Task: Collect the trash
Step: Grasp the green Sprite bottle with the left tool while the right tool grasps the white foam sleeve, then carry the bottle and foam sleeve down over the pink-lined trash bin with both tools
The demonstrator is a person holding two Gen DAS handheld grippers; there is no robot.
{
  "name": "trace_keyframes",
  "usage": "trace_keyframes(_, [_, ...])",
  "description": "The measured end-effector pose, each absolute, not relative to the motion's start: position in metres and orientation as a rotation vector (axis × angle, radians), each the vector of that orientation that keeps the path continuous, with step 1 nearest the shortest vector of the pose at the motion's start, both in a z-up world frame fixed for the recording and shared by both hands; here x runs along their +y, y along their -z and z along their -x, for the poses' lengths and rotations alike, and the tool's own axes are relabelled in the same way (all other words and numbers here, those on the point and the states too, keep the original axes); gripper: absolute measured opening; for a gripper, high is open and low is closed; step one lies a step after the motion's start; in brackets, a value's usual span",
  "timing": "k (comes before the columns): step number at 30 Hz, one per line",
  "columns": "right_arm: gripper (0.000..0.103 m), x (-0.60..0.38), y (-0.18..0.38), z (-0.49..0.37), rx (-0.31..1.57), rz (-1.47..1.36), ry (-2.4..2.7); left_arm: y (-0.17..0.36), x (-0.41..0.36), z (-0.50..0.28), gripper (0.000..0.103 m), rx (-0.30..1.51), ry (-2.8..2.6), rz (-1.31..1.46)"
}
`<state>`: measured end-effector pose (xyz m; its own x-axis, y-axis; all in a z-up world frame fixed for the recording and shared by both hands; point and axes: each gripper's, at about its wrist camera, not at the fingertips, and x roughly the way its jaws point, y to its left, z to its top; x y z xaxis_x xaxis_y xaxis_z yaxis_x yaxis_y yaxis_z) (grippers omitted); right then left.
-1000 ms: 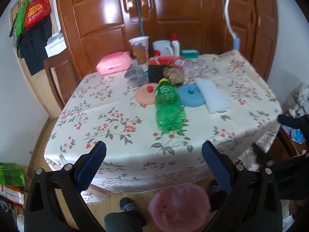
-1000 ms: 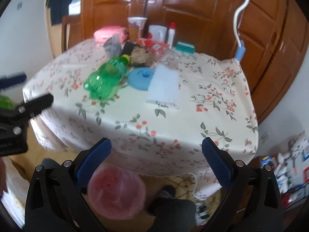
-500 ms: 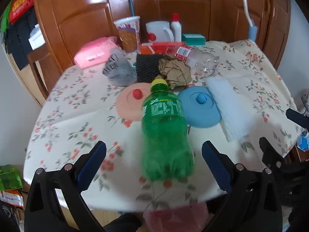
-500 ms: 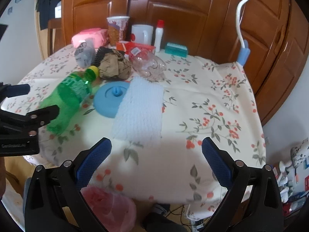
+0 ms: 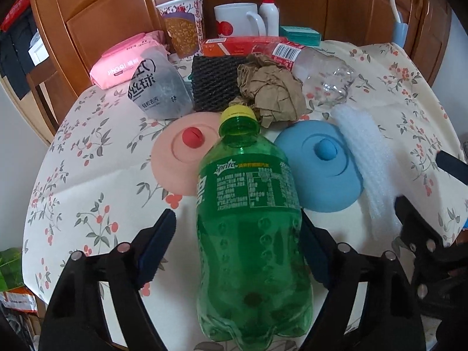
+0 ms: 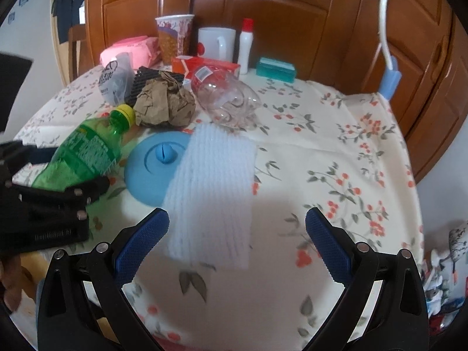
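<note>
Left wrist view: the left claw (image 5: 237,251) straddles a green plastic Sprite bottle (image 5: 248,225) lying on its side on the floral-clothed desk (image 5: 87,181), yellow cap pointing far. Its jaws have just been closing; the left pad stands clear of the bottle, the right one looks close against it. Right of the bottle, the right claw (image 6: 237,242) hangs wide and empty over a white foam sheet (image 6: 213,193).
</note>
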<state>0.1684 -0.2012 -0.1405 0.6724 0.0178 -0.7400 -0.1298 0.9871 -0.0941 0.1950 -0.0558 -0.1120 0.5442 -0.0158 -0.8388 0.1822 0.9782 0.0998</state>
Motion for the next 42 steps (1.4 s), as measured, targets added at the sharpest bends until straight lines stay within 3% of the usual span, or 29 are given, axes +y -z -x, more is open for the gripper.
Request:
trace_keyframes(7, [0.095,-0.201,0.152,-0.194,0.880,0.087,-0.134,0.118,-0.049,-0.198,0.076,1.011,0.115,-0.165])
trace_keyframes(12, [0.086,-0.200,0.158,-0.193,0.881,0.064,-0.173,0.121,-0.049,-0.200,0.077,1.008,0.114,-0.169])
trace_keyframes(16, [0.060,-0.198,0.155,-0.189,0.870,0.048,-0.228,0.121,-0.051,-0.201,0.074,1.003,0.120,-0.173])
trace_keyframes(20, [0.025,-0.193,0.153,-0.186,0.867,0.068,-0.229,0.120,-0.055,-0.199,0.060,0.997,0.150,-0.162])
trace_keyframes(42, [0.023,-0.197,0.141,-0.149,0.827,0.033,-0.279,0.104,-0.044,-0.165,0.060,0.941,0.196,-0.114])
